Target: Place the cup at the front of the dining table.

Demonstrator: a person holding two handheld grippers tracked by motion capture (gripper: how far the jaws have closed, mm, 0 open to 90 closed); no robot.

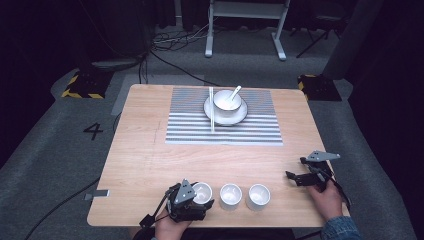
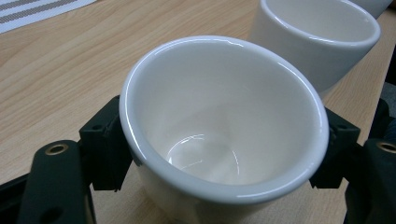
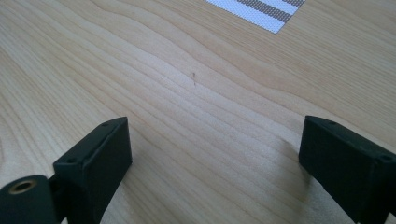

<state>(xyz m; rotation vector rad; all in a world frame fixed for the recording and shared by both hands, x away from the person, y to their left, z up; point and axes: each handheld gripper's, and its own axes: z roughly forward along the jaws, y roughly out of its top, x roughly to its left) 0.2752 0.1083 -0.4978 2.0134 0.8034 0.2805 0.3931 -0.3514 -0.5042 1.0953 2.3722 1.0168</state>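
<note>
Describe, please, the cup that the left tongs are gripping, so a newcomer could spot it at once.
Start at the light wooden table and look along its near edge, where three small white handleless ceramic cups stand in a row. The leftmost cup is the one: unlike its two neighbours, it sits clamped between the jaws of the left black tongs.

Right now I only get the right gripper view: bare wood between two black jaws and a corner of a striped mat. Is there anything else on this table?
Observer: Yes. Three white cups stand in a row along the near edge of the table.
Operator: Is the other gripper doing anything?
Observer: The left gripper has its jaws closed on the leftmost cup, one jaw on each side.
Operator: And what is on the mat?
Observer: A bowl with a spoon in it sits on a plate, and chopsticks lie along its left side.
</note>
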